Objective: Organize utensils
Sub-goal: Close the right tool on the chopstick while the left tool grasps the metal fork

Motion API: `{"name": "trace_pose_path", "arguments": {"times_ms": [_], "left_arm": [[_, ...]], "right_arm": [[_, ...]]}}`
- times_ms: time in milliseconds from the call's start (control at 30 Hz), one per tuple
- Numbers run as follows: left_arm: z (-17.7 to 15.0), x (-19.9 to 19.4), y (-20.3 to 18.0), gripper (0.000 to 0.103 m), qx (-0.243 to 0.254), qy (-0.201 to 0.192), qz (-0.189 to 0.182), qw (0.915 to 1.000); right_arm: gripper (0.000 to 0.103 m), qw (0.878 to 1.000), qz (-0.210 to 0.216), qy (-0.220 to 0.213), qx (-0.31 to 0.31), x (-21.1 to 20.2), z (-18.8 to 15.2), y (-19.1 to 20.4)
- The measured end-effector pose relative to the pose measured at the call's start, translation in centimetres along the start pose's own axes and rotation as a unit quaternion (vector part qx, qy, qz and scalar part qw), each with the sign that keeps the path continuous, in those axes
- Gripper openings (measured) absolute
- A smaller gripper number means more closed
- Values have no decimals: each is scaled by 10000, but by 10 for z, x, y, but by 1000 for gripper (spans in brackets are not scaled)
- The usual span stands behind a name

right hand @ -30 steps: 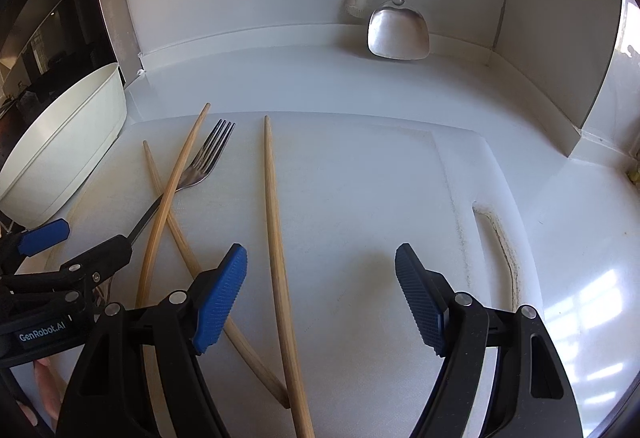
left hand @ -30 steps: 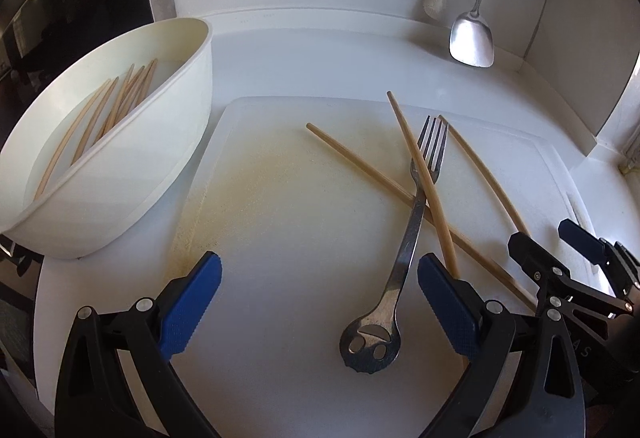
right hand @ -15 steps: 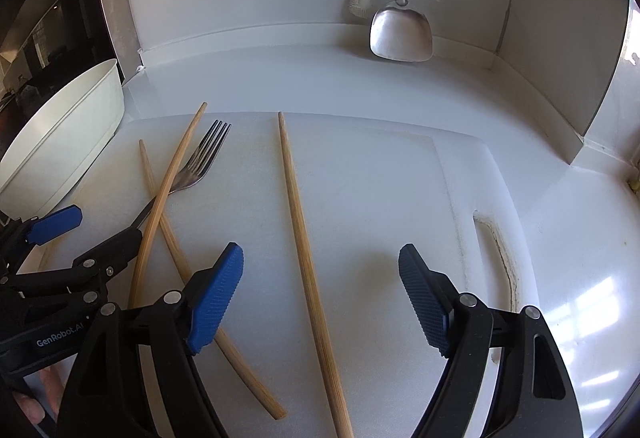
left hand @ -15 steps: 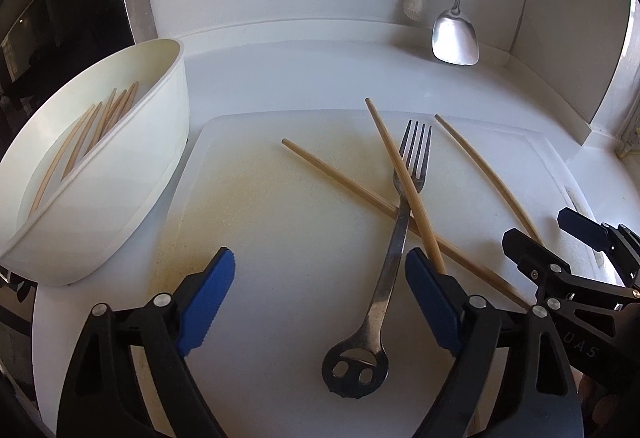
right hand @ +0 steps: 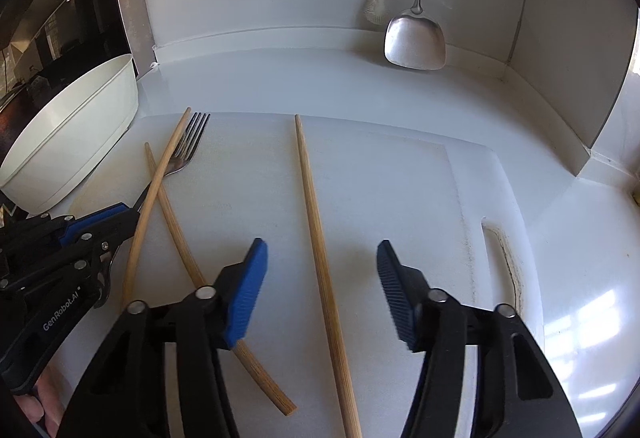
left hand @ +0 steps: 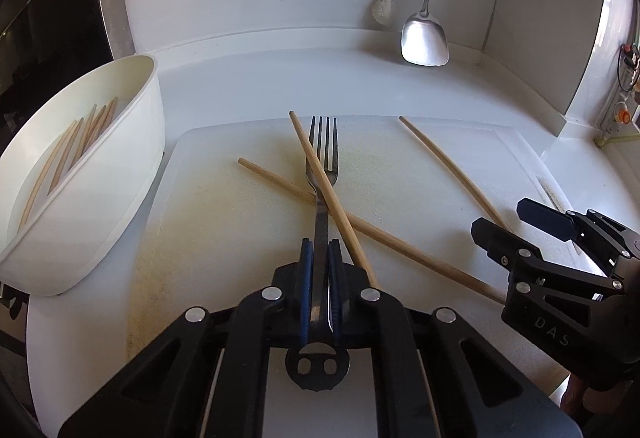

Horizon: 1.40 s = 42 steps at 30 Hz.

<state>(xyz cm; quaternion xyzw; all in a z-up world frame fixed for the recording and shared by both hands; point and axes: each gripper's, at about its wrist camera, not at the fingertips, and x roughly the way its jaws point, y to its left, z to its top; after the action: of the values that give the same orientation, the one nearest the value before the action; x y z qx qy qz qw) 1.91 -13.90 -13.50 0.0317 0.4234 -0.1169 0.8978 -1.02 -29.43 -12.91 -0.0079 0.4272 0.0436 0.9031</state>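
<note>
A metal fork (left hand: 322, 173) lies on the white cutting board (left hand: 224, 238), tines away from me. My left gripper (left hand: 320, 258) is shut on the fork's handle. One wooden chopstick (left hand: 328, 193) lies across the fork and another chopstick (left hand: 360, 226) passes under it. A third chopstick (right hand: 320, 250) lies alone, running between the open fingers of my right gripper (right hand: 320, 286), apart from both pads. The right gripper also shows at the right of the left wrist view (left hand: 532, 234). The fork shows in the right wrist view (right hand: 188, 149).
A white oval bowl (left hand: 120, 173) holding several chopsticks (left hand: 76, 145) stands left of the board. A metal spatula (left hand: 425, 41) and a brush (left hand: 384, 9) hang on the back wall. The board has a handle slot (right hand: 504, 262) on its right.
My left gripper moved forward and closed on the fork's handle. My right gripper shifted so the lone chopstick now lies between its fingers, and the fingers narrowed slightly.
</note>
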Motion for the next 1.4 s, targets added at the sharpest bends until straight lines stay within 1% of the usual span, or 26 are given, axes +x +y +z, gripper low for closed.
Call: {"name": "trace_pose_path", "arguments": {"times_ms": [33, 67, 100, 133, 333, 600, 733, 867, 1000, 1100, 1200, 1400], "left_arm": [[0, 0, 0, 8, -3, -3, -6, 10000], [-1, -1, 1, 8, -22, -4, -22, 10000], [-1, -1, 3, 8, -61, -4, -52, 10000], [-1, -2, 5, 8, -123, -3, -96, 9999], [-3, -7, 21, 8, -510, -5, -310, 9982], [2, -22, 38, 8, -775, -217, -323, 9962], [2, -28, 44, 8, -846, -230, -358, 9955], [-4, -28, 45, 8, -820, -100, -311, 9961], [-13, -29, 43, 8, -674, 52, -231, 9974], [-19, -28, 45, 8, -633, 99, -154, 9978], [-18, -24, 44, 9, -541, 130, -93, 9984], [-9, -14, 36, 9, -262, 65, 8, 9996]], "right_arm": [[42, 10000, 18, -7, -20, 0, 0, 1], [27, 10000, 30, -33, -53, -1, 0, 3], [15, 10000, 8, -53, -84, -1, -1, 4], [8, 9999, -44, -62, -104, -2, -1, 5], [7, 9997, 106, -131, 185, -5, -3, -4], [7, 9992, 204, -220, 274, -10, -6, -2], [7, 9991, 273, -183, 282, -10, -7, 1], [7, 9992, 262, -170, 247, -10, -6, 4], [7, 9994, 245, -151, 207, -9, -6, 4], [7, 9994, 232, -149, 185, -8, -5, 4], [7, 9994, 231, -149, 190, -8, -6, 4], [7, 9995, 232, -132, 153, -6, -6, 5]]}}
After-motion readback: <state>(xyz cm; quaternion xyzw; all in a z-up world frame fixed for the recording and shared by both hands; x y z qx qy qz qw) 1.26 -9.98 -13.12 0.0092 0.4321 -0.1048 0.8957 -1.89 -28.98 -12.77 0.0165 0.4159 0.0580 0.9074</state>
